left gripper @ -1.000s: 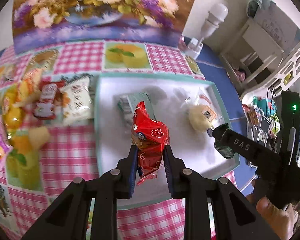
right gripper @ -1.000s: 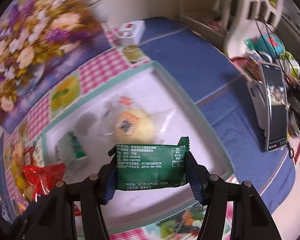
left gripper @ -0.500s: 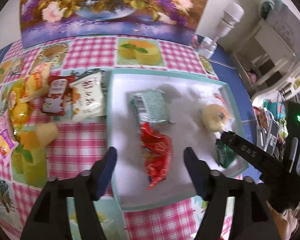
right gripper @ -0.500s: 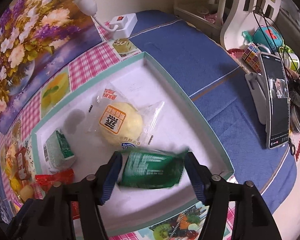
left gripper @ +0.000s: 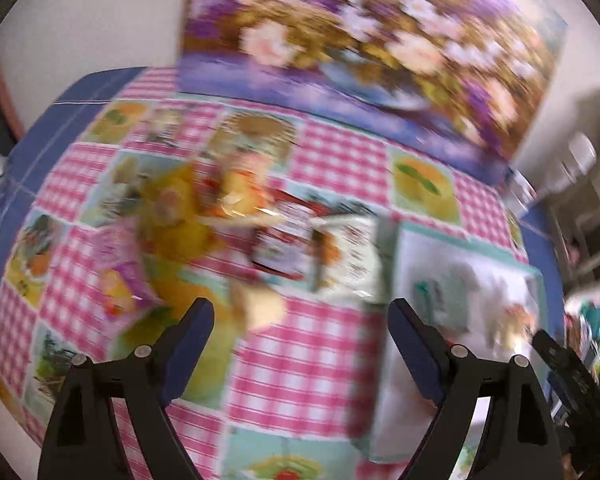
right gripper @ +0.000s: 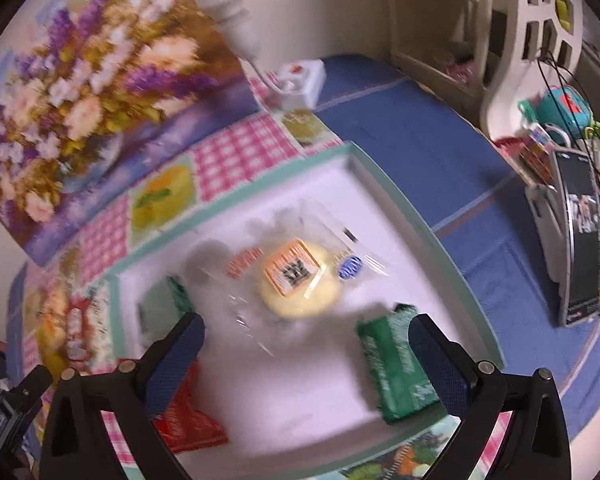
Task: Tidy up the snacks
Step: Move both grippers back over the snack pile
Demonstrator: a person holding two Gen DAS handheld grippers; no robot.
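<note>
A white tray with a teal rim point(right gripper: 432, 236) holds a yellow bun in clear wrap point(right gripper: 298, 282), a dark green packet point(right gripper: 398, 372), a pale green packet point(right gripper: 158, 312) and a red packet point(right gripper: 184, 420). My right gripper point(right gripper: 306, 346) is open and empty above the tray. My left gripper point(left gripper: 300, 344) is open and empty over the checked cloth, left of the tray point(left gripper: 528, 268). Blurred loose snacks lie ahead of it: a red-and-white packet point(left gripper: 284, 244), a white packet point(left gripper: 348, 256), yellow bags point(left gripper: 180, 220) and a purple packet point(left gripper: 120, 276).
A flower painting point(left gripper: 364, 40) leans on the wall behind the table. A white lamp point(right gripper: 228, 12) and power strip point(right gripper: 300, 80) stand at the back. A phone on a stand point(right gripper: 580, 236) and a white shelf point(right gripper: 540, 32) are to the right.
Both grippers have let go: the red packet and the dark green packet now lie in the tray. My left gripper has swung left toward the loose snacks. My right gripper has lifted slightly.
</note>
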